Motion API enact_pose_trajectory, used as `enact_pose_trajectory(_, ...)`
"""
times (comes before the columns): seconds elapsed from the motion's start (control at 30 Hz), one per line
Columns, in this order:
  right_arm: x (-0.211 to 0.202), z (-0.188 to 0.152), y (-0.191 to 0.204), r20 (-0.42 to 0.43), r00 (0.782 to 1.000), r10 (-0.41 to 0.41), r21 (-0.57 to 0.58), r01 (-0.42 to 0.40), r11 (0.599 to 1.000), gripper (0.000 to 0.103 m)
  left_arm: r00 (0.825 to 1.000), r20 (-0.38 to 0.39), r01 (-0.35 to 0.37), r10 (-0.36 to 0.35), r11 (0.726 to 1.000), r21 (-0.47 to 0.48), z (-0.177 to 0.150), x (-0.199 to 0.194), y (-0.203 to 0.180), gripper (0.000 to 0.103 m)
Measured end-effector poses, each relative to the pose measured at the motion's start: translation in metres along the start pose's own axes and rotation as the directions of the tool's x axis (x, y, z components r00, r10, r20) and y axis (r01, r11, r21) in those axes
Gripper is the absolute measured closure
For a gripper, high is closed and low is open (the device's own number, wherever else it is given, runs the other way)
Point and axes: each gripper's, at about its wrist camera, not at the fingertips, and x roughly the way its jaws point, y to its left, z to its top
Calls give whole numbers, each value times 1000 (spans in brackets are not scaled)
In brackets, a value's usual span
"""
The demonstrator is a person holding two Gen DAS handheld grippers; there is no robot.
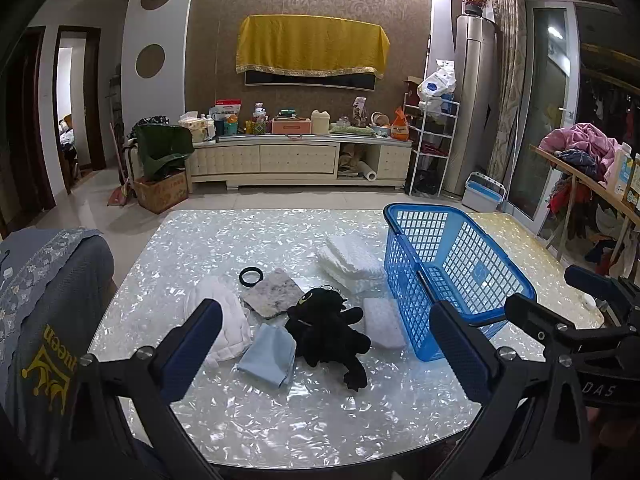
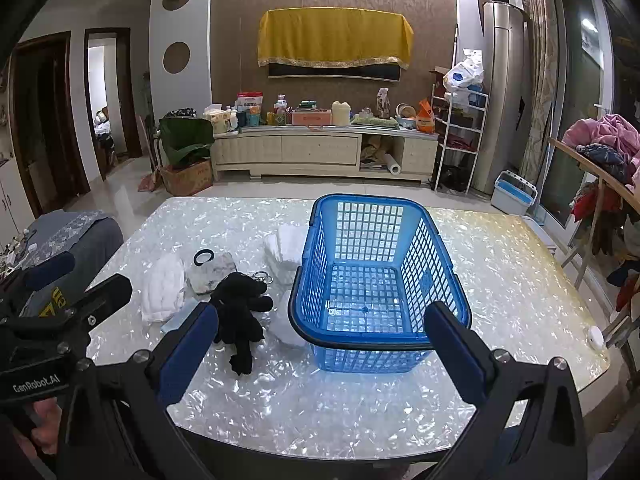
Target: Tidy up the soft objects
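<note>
Evidently nothing is gathered yet: the blue basket [image 2: 380,276] stands empty on the bench [image 2: 500,280], soft items lying just left of it. Both the left claw [image 1: 324,344] and right claw [image 2: 320,344] hover spread wide, holding nothing; next likely calls for descending onto the black plush toy [image 1: 326,332].

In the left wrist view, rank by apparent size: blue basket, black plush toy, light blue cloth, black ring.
1. Blue basket, clearly largest.
2. Black plush toy.
3. Light blue cloth, somewhat smaller than the toy, though it lies slightly nearer the camera.
4. Black ring, smallest.
</note>
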Motion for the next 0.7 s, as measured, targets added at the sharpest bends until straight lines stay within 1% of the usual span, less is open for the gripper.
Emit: enact_pose_trajectory(0.7, 0, -2, -1, -20, 1000, 4, -2, -4, 1000, 0, 1000, -2, -2, 2, 1000, 2, 0, 1, -1, 0)
